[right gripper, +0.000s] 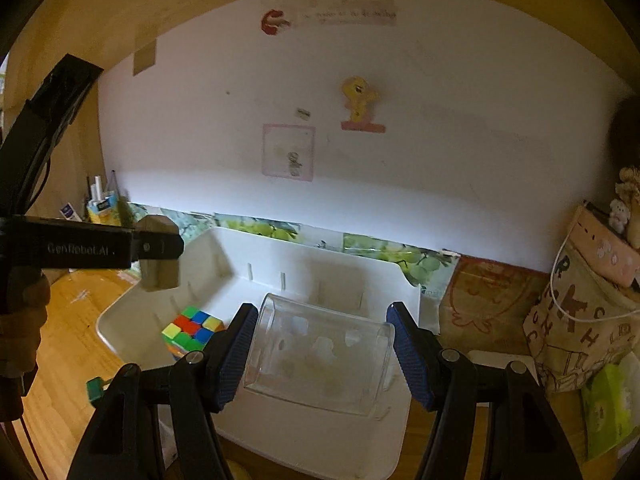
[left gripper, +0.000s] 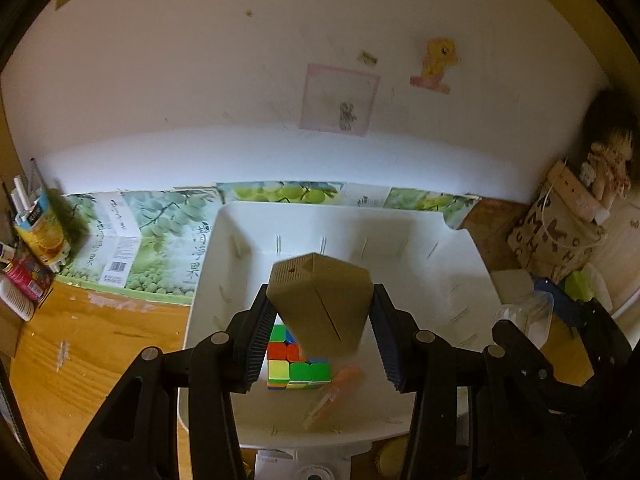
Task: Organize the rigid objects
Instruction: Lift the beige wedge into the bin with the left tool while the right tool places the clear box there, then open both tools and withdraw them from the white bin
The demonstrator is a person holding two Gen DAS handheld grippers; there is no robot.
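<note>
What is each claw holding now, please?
Left claw: closed on the brown block.
Right claw: closed on the clear container.

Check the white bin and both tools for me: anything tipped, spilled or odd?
Nothing spilled or damaged. The white bin holds a colour cube and an orange item lying flat. The left tool grips a tilted tan block above the bin; the right tool holds a clear plastic container on its side.

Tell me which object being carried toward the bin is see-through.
The clear plastic cup in the right gripper, lying sideways between its jaws. The left gripper holds an opaque tan block instead.
</note>
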